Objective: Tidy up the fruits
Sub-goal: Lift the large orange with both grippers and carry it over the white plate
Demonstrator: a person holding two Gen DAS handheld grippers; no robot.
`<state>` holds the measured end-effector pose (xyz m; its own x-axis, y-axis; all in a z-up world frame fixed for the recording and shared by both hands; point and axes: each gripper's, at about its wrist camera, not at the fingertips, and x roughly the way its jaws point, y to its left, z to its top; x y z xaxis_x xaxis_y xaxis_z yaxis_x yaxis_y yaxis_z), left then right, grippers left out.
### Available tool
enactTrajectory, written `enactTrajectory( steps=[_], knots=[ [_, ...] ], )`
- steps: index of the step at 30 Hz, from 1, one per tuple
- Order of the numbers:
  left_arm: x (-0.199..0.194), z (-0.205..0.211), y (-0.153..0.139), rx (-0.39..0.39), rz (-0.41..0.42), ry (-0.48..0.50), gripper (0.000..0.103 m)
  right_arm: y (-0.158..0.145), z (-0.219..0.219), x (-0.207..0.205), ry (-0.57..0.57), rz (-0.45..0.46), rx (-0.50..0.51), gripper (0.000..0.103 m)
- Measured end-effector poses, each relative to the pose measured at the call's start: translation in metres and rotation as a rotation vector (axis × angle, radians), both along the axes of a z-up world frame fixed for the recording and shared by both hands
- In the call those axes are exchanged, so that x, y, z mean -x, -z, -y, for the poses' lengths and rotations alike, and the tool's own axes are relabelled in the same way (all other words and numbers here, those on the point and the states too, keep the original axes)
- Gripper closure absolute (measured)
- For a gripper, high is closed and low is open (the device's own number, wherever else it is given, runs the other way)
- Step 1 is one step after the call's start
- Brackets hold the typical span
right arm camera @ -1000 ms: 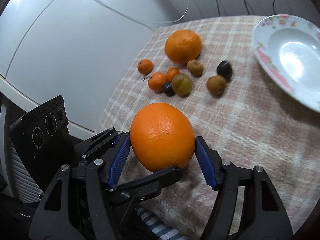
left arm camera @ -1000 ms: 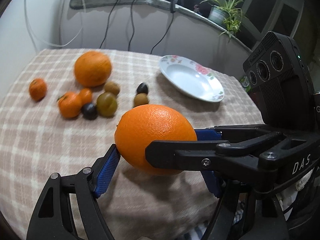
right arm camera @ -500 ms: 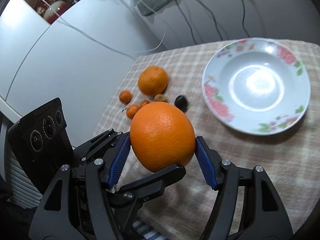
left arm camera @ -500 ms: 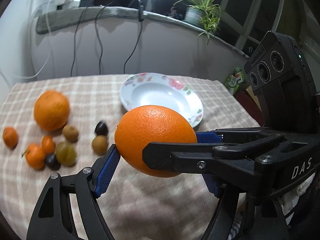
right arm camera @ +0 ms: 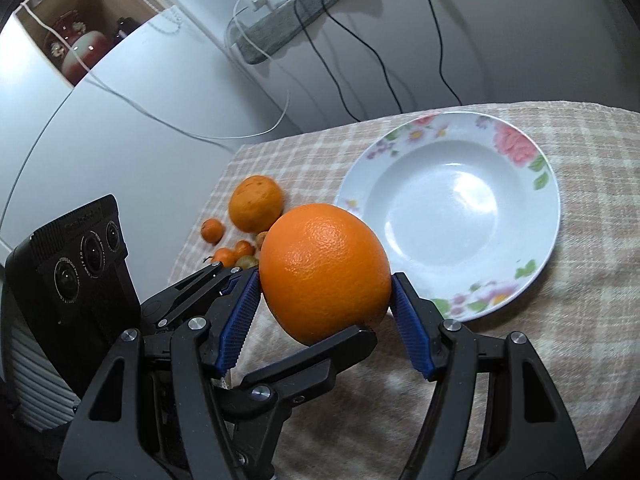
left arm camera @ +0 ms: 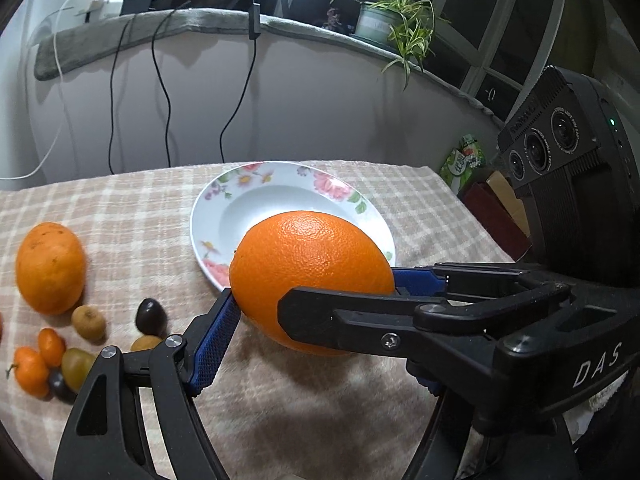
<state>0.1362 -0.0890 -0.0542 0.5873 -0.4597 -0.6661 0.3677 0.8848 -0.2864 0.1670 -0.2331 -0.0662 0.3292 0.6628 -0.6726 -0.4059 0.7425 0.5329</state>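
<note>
A big orange (left arm camera: 312,276) (right arm camera: 325,272) is held in the air between both grippers. My left gripper (left arm camera: 316,300) is shut on it, and my right gripper (right arm camera: 324,300) is shut on it too, crossing under it. It hangs at the near-left rim of a white flowered plate (left arm camera: 256,204) (right arm camera: 460,200). A second big orange (left arm camera: 50,266) (right arm camera: 256,202) lies on the checked cloth to the left, with several small fruits: mandarins (left arm camera: 30,368), brown ones (left arm camera: 89,322) and a dark one (left arm camera: 150,314).
The table (left arm camera: 120,216) has a beige checked cloth. A grey wall with hanging cables (left arm camera: 160,80) stands behind it, with a ledge and a potted plant (left arm camera: 396,20). A white cabinet (right arm camera: 100,140) stands left of the table.
Both grippers carried the orange up and right, from beside the fruit pile to the plate's near rim. The fruit pile has shifted left in both views.
</note>
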Motion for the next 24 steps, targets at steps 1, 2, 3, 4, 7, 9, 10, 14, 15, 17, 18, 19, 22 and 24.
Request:
enactTrajectory(
  steps=[1,2,3,4,7,9,10,14,15,17,18,19,22,24],
  knots=[
    [-0.001,0.001,0.001,0.000,-0.002,0.001,0.026,0.000,0.001,-0.001,0.003,-0.002,0.001,0.034],
    [-0.002,0.002,0.001,-0.002,-0.003,0.002,0.026,0.001,0.002,-0.002,0.006,-0.005,0.000,0.034],
    [-0.003,0.002,0.002,-0.004,-0.004,0.003,0.026,0.001,0.002,-0.002,0.007,-0.006,0.001,0.034],
    [-0.004,0.003,0.002,-0.005,-0.006,0.004,0.026,0.002,0.003,-0.003,0.008,-0.008,0.001,0.034],
    [-0.007,0.004,0.004,-0.005,-0.015,0.006,0.026,0.004,0.002,-0.005,0.008,-0.007,0.014,0.034],
    [-0.009,0.005,0.006,-0.003,-0.021,0.006,0.026,0.005,0.001,-0.007,0.009,-0.008,0.020,0.034],
    [-0.010,0.005,0.006,-0.001,-0.024,0.006,0.026,0.006,0.001,-0.008,0.010,-0.009,0.022,0.034],
    [-0.013,0.006,0.008,-0.002,-0.033,0.009,0.026,0.008,0.002,-0.011,0.013,-0.015,0.027,0.034],
    [-0.014,0.006,0.008,-0.003,-0.033,0.009,0.026,0.008,0.002,-0.012,0.013,-0.016,0.025,0.034],
    [-0.015,0.006,0.008,-0.001,-0.039,0.007,0.026,0.008,0.002,-0.012,0.016,-0.015,0.029,0.034],
    [-0.016,0.006,0.009,0.002,-0.042,0.005,0.026,0.009,0.002,-0.012,0.017,-0.014,0.033,0.034],
    [-0.016,0.006,0.009,0.003,-0.044,0.003,0.026,0.009,0.002,-0.012,0.018,-0.012,0.035,0.034],
    [-0.016,0.008,0.010,-0.013,-0.041,0.003,0.026,0.006,0.003,-0.010,0.030,0.007,0.047,0.033],
    [-0.016,0.009,0.010,-0.024,-0.038,0.001,0.026,0.002,0.004,-0.009,0.050,0.029,0.064,0.029]
  ],
)
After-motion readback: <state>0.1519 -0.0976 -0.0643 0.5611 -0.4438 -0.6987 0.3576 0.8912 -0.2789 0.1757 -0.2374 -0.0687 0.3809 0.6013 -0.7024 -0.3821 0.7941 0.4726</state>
